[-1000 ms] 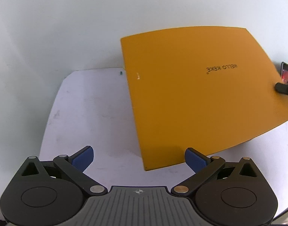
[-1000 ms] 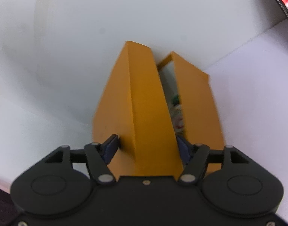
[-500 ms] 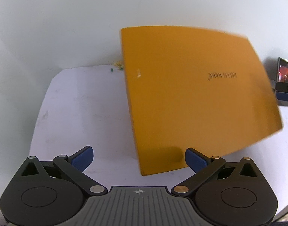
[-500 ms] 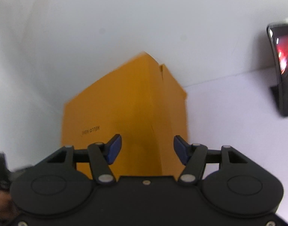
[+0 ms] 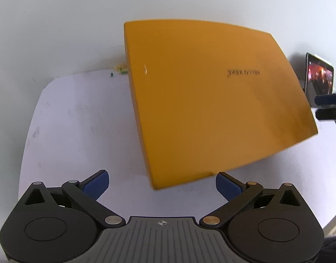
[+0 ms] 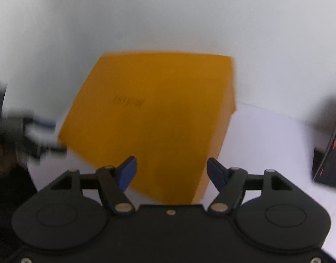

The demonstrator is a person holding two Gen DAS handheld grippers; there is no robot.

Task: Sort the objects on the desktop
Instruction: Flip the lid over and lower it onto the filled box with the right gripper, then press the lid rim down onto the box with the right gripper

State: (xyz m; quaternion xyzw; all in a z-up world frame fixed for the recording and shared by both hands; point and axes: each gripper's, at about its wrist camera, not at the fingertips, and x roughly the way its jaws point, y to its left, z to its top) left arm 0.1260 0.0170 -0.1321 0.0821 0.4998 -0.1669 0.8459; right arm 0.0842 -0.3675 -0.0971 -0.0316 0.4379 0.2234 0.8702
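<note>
A closed orange box [image 5: 211,100] with small dark lettering on its lid lies on the white table [image 5: 80,131]. It also shows, blurred, in the right wrist view [image 6: 159,118]. My left gripper [image 5: 161,185] is open and empty just in front of the box's near corner. My right gripper [image 6: 171,172] is open and empty, hovering over the box's near edge. Its blue fingertips [image 5: 328,99] show at the right edge of the left wrist view.
A phone with a lit screen [image 5: 319,76] stands propped at the right of the box; it also shows in the right wrist view [image 6: 330,149]. Small green and yellow bits [image 5: 120,69] lie by the wall behind the box. A white wall [image 5: 80,22] closes the table's far side.
One second ago my right gripper gripped the raised lid of the open box. The lid is now down, the gripper has let go, drawn back and swung round. The left gripper barely moved.
</note>
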